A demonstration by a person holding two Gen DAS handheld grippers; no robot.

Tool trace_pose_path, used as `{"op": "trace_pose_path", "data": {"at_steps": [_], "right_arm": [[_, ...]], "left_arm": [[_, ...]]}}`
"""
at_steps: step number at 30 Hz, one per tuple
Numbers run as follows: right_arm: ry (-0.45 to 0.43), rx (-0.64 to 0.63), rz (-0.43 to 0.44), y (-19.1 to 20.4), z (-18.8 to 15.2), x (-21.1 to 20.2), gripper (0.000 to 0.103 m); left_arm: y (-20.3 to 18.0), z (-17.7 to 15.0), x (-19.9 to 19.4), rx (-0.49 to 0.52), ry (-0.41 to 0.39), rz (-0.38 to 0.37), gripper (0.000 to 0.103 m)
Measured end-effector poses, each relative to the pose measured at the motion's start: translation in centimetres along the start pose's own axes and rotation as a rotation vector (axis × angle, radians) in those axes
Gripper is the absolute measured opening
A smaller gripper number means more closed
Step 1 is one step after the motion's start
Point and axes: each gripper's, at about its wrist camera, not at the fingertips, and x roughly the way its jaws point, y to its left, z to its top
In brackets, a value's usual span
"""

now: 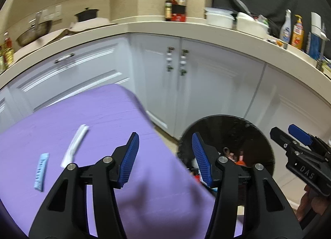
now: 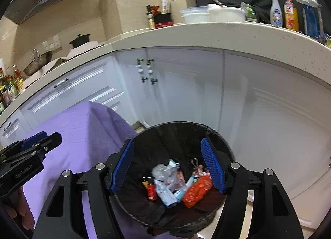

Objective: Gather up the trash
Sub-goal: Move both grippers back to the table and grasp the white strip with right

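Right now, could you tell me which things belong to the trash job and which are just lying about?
Job: blue wrapper, white wrapper, black bin.
Lying about: spray bottle, soap bottle, white tubs, pot.

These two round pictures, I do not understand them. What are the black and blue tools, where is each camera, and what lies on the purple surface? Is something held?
There is no robot here. A person holds one hand tool in each hand, and each tool has a camera looking forward along its two blue-padded fingers.

The left wrist view shows the left gripper over the purple table; the right gripper shows at its edge. On the table lie a white wrapper and a light blue packet.

The right wrist view shows the right gripper above a black trash bin. Inside are an orange bag, crumpled wrappers and a small red bottle.

Both grippers are open and hold nothing.
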Motion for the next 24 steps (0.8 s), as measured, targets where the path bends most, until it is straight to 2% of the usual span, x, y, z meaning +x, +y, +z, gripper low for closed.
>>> {"op": "trace_pose_path", "data": {"at_steps": [15, 24], "right_arm": [[0.028, -0.135, 0.161, 10.1, 0.1, 1.4, 0.066], [0.063, -0.225, 0.252, 17.4, -1.0, 2.5, 0.066]], "left_arm": [[13.2, -3.9, -5.0, -0.165, 0.009, 0.234, 0.053], [19.7, -6.3, -7.8, -0.257, 0.014, 0.336, 0.053]]}}
